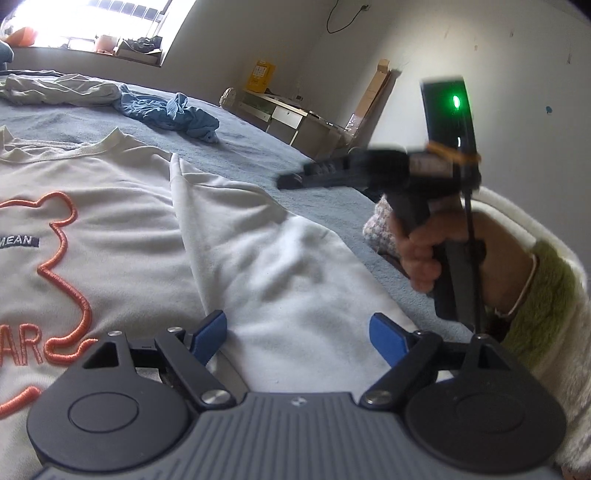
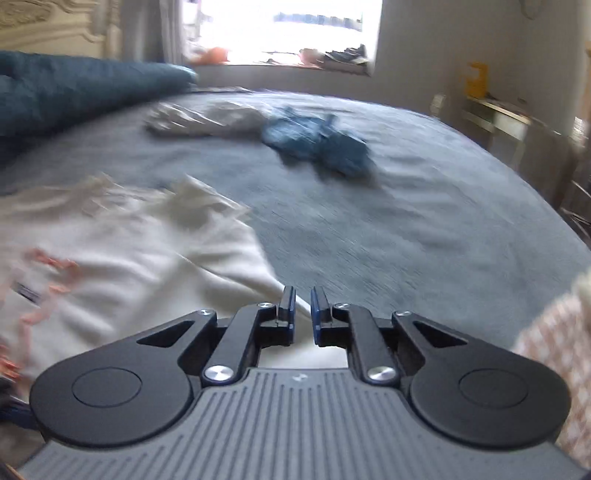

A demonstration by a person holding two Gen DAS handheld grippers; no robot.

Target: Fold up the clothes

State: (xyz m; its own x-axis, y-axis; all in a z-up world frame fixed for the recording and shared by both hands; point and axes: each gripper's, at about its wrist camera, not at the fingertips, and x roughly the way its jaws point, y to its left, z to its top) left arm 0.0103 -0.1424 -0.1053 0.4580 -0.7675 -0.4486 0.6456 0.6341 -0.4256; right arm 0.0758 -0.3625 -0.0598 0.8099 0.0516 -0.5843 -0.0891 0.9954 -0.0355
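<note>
Jaws: left gripper (image 1: 298,334) spread wide, right gripper (image 2: 303,308) clenched, empty | cream sweatshirt (image 1: 147,229) flat on bed (image 1: 258,147)

We see a bedroom w/ plain white walls (image 1: 424,44). At the far side a big window (image 2: 325,26) gives very strong daylight, so the glass looks all white. On the window sill (image 2: 280,66) some small things lie, one orange, but we cannot tell what they are. A wide bed w/ grey-blue cover (image 2: 424,192) fills most of the view. At its left end a dark blue duvet (image 2: 81,92) is rolled, and behind it stands a carved pale headboard (image 2: 48,26). By the right wall is a low white cabinet (image 1: 291,118), a yellow box (image 1: 260,75) on it, and a long cardboard box (image 1: 373,96) leans on the wall. A black cable (image 1: 340,18) hangs there.
</note>
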